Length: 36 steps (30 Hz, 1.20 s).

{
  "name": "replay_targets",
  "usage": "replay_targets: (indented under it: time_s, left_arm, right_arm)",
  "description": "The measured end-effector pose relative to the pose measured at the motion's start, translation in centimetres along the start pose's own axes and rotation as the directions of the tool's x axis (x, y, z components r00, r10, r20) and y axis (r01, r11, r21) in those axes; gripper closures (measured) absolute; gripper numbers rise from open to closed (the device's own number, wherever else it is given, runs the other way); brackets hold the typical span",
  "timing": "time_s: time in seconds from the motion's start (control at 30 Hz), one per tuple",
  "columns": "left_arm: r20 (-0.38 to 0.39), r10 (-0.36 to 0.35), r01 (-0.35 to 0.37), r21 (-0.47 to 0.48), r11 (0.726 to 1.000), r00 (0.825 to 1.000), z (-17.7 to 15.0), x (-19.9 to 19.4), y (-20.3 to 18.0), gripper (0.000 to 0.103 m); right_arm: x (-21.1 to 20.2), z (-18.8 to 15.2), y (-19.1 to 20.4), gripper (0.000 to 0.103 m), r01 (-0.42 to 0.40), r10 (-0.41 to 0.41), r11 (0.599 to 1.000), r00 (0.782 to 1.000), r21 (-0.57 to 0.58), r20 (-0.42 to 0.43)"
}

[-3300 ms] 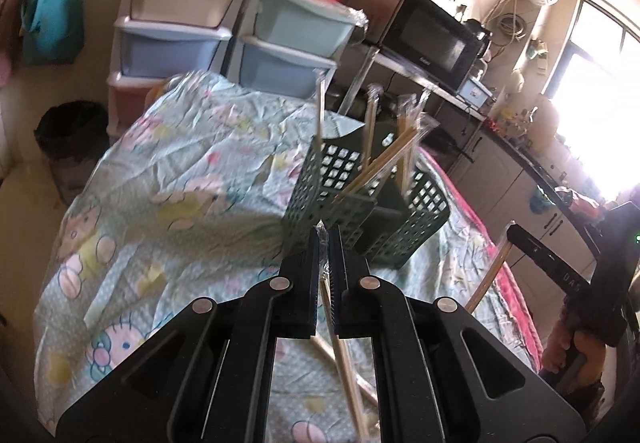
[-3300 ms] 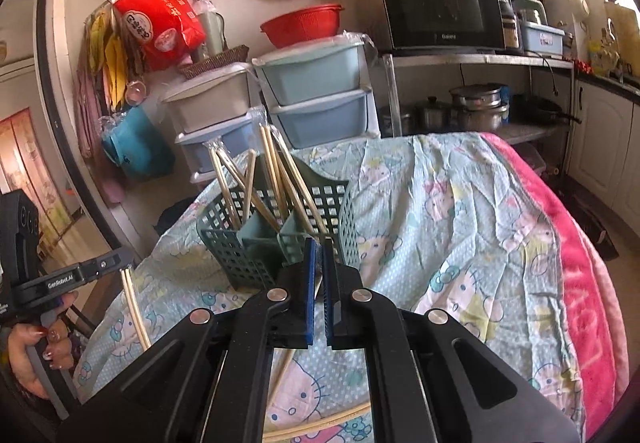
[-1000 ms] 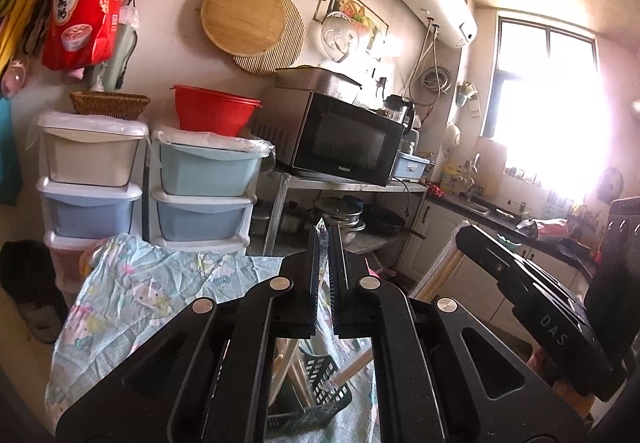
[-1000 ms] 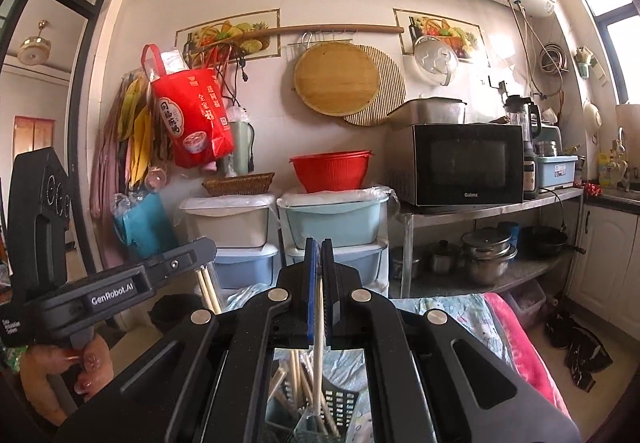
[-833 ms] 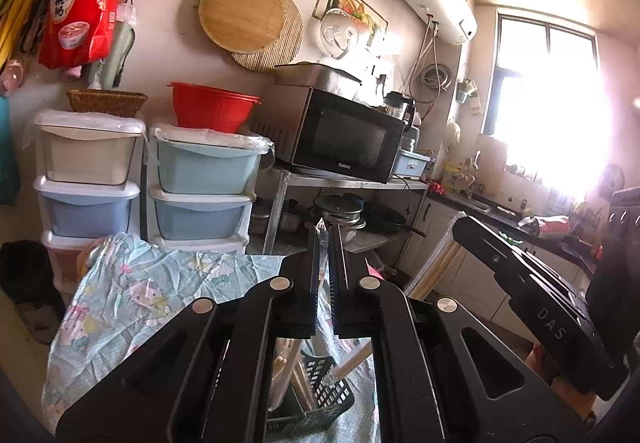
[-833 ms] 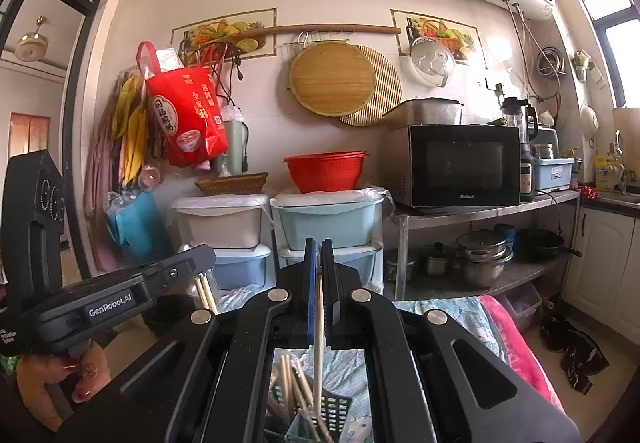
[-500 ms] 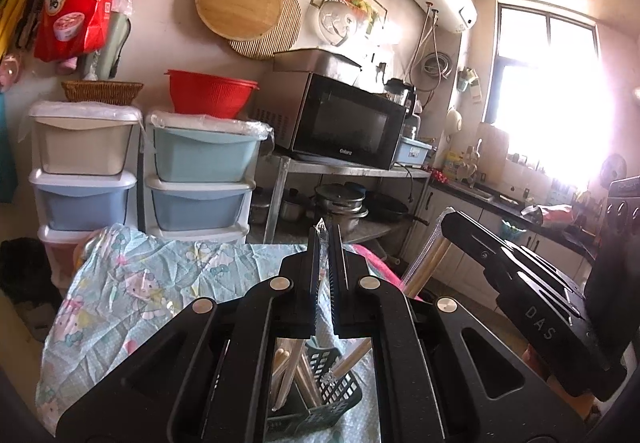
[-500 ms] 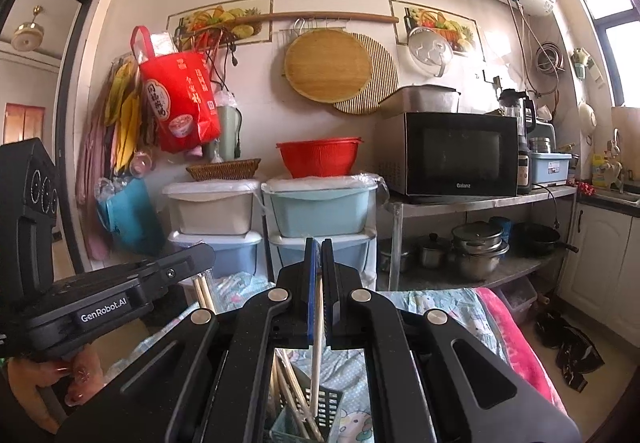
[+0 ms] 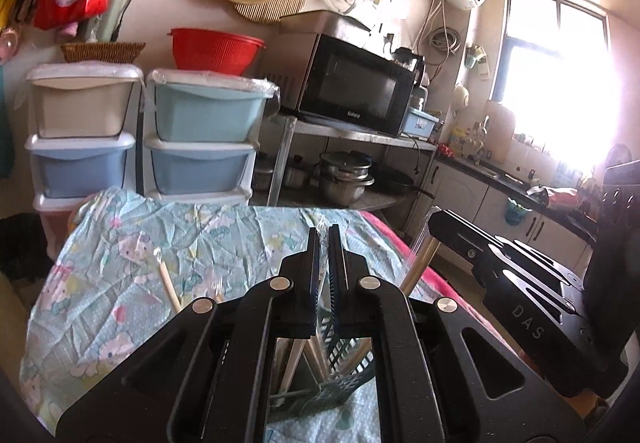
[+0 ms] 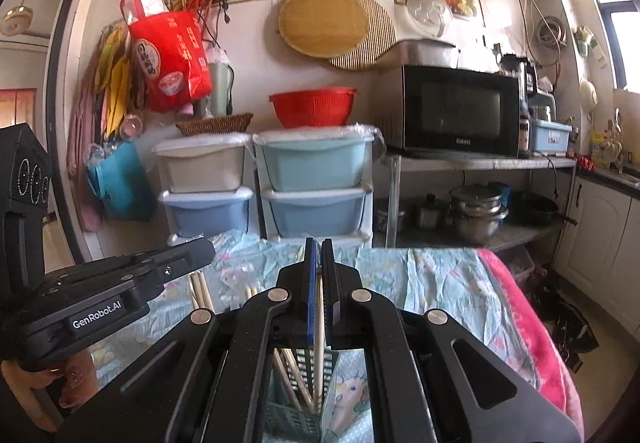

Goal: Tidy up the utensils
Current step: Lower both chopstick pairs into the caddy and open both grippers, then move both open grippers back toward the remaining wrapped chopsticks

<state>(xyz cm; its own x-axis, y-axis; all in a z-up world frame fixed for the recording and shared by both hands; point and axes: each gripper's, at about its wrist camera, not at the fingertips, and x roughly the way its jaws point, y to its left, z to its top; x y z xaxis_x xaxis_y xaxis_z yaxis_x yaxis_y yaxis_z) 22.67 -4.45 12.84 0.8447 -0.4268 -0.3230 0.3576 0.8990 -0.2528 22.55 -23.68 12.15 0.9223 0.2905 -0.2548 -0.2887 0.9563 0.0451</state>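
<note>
- My left hand-held gripper (image 9: 324,233) was clamped on a plastic-wrapped chopstick, wrapper tip (image 9: 320,229) poking out above the fingers.
- My right hand-held gripper (image 10: 318,243) was clamped on a bare wooden chopstick (image 10: 319,327), hanging upright into the green basket (image 10: 294,421).
- Step, as I judged it: dropping both sticks into the basket on the table (image 9: 120,283), directly under both grippers.
- Next call: lower until the ends sit inside a compartment, then let go.
- More chopsticks (image 10: 292,371) leaned inside already.
- Hidden: stick ends, basket floor, and which compartment each goes to; the gripper bodies blocked most of the basket.
</note>
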Motion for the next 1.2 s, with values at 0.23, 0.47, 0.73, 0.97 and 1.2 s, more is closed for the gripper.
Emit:
replay_targets:
  time_s: [0.23, 0.47, 0.73, 0.97, 1.2]
  left_arm:
    - [-0.031, 0.015, -0.015, -0.005, 1.000, 0.999, -1.3, 0.5, 0.7, 0.100]
    - [-0.052, 0.044, -0.044, -0.007, 0.999, 0.998, -2.1, 0.1, 1.1, 0.078]
    - [-0.037, 0.055, -0.056, -0.034, 0.998, 0.998, -2.7, -1.7, 1.9, 0.051]
    - [-0.002, 0.069, -0.069, -0.058, 0.996, 0.998, -2.8, -3.9, 2.4, 0.023]
    - [0.009, 0.101, -0.100, -0.052, 0.994, 0.995, -3.6, -5.8, 2.5, 0.011]
  right_arm:
    - [0.6, -1.3, -0.2, 0.096, 0.008, -0.006, 1.000, 0.999, 0.026, -0.041]
    - [0.1, -2.0, -0.7, 0.076, 0.012, -0.009, 0.999, 0.998, 0.039, -0.058]
    - [-1.2, -2.7, -1.2, 0.066, 0.019, -0.016, 0.999, 0.997, 0.044, -0.078]
    - [-2.7, -3.0, -1.1, 0.054, 0.018, -0.015, 0.999, 0.997, 0.042, -0.070]
    - [-4.4, -3.4, -0.3, 0.048, 0.006, -0.004, 1.000, 0.998, 0.024, -0.059]
